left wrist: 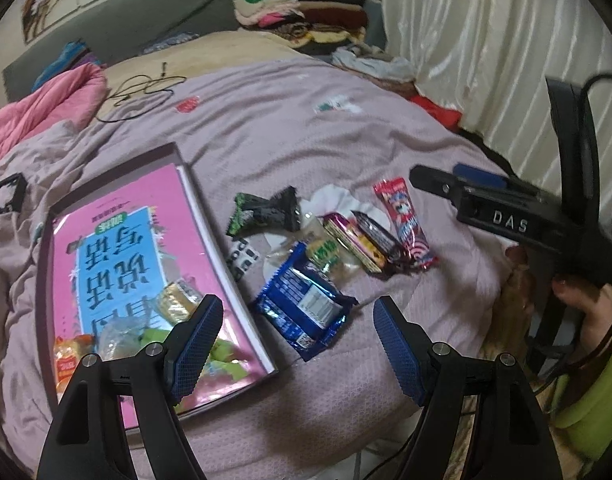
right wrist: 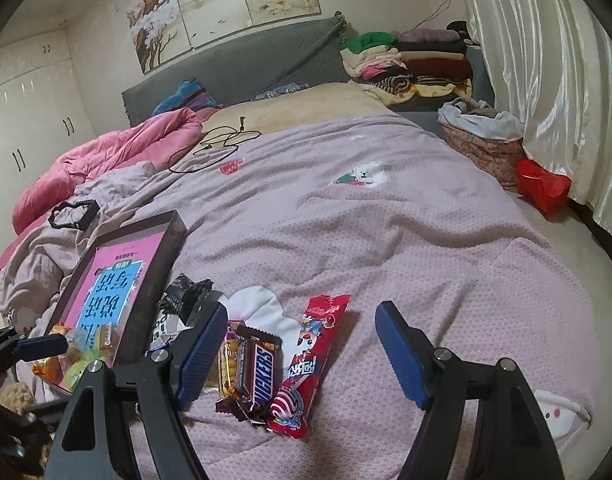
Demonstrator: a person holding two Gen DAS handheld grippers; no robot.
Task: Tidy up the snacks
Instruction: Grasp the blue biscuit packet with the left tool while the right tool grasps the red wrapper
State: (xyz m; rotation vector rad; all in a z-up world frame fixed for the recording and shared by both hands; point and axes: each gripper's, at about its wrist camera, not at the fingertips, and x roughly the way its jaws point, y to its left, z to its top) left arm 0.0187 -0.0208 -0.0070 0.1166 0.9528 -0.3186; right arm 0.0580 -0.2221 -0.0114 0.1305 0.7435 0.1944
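"DAS" shows in pale letters on the black body of the right gripper (left wrist: 434,180). "SNICKERS" runs down the brown chocolate bar (right wrist: 257,372), first letter cut off. Big Chinese characters sit upside down on the pink book (left wrist: 117,256) in the box; the other wrappers' print is too blurred to read.

The left wrist view looks down steeply, close over the bed, past its own open left gripper (left wrist: 297,344), with the box (left wrist: 105,184) just left of the fingers. The right wrist view sits lower, facing along the bed toward the headboard (right wrist: 241,64). Both share the Snickers bar (right wrist: 259,368) and the box.
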